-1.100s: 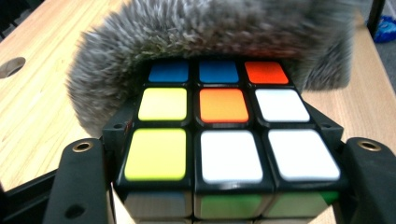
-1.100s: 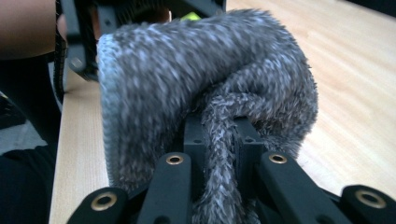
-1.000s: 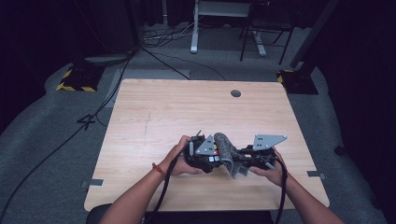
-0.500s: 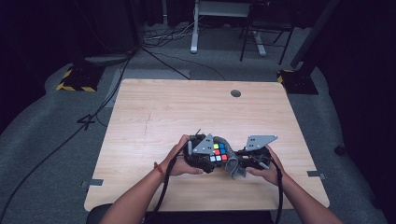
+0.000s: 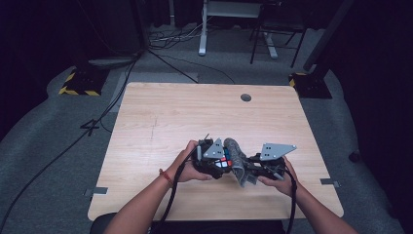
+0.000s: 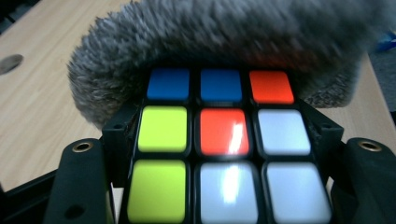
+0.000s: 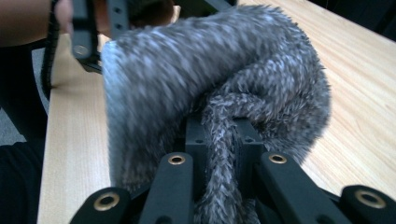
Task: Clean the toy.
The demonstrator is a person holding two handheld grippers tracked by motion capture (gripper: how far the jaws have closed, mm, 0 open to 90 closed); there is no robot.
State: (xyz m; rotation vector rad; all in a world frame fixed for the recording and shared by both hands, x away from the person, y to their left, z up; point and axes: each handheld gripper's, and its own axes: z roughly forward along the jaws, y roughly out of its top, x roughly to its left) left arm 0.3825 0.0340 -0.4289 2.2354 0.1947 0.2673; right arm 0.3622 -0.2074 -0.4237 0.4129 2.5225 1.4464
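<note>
A Rubik's cube [image 6: 219, 140] with blue, orange, yellow and white stickers sits between the black jaws of my left gripper [image 5: 214, 161], which is shut on it. A grey fuzzy cloth [image 7: 219, 93] drapes over the cube's far side and is pinched between the jaws of my right gripper [image 7: 224, 158]. In the high view the cube [image 5: 223, 163] and the cloth [image 5: 237, 158] lie between the two grippers above the near part of the table, with my right gripper [image 5: 263, 168] just to the right.
The light wooden table [image 5: 170, 117] has a round cable hole [image 5: 246, 97] at its far side. Beyond it on the grey floor stand a desk frame [image 5: 229, 24] and cables.
The cloth went from covering the cube, to off it with the coloured face showing, and now lies against its right side. The hands stayed almost in place.
</note>
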